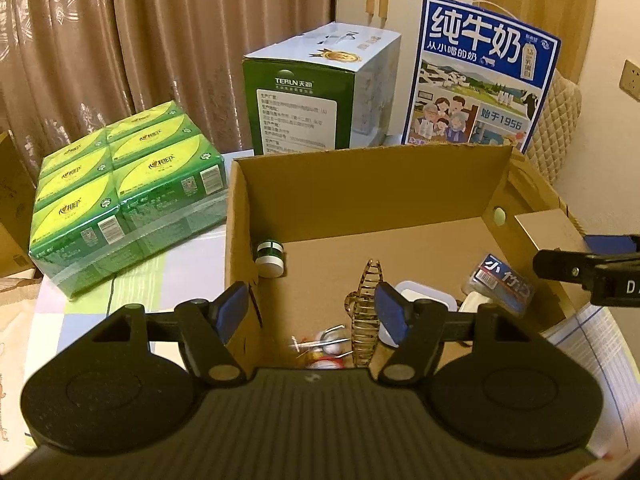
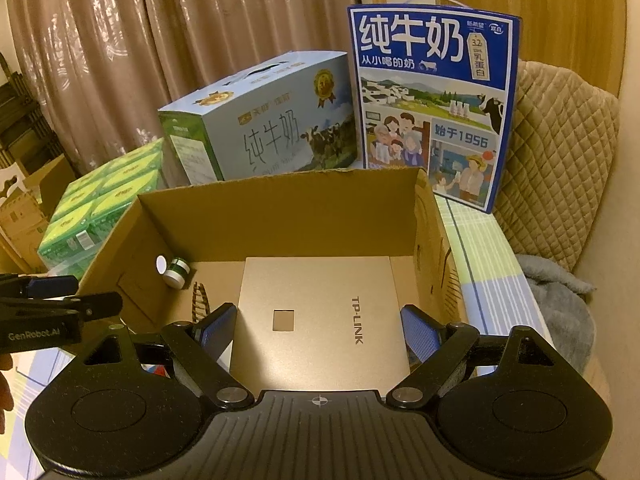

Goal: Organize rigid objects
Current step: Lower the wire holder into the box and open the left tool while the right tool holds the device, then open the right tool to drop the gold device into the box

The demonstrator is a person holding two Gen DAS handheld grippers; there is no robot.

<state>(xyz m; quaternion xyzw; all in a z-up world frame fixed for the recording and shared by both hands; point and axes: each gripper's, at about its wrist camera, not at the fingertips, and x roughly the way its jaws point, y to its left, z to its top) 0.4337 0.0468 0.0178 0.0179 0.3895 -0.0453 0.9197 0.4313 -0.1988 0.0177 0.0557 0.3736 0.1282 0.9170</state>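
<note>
Curtained room; cardboard box (image 2: pixel 280 216). Left gripper (image 1: pixel 312 312) jaws wide, empty. Right gripper (image 2: pixel 316 332) seemingly clamping TP-LINK box (image 2: pixel 320 320).

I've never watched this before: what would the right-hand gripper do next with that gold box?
Probably lower it and let go. The right gripper holds the gold TP-LINK box between its fingers, inside the cardboard box, tilted above its floor.

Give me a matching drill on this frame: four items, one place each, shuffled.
Items:
1. jar
2. hair claw
3. TP-LINK box
4. tissue pack

Places:
A. between the right gripper's fingers
B. outside the carton, to its left
C. carton's far-left corner
D. by the left gripper's right finger

Pairs: 1-C, 2-D, 3-A, 4-B
</note>
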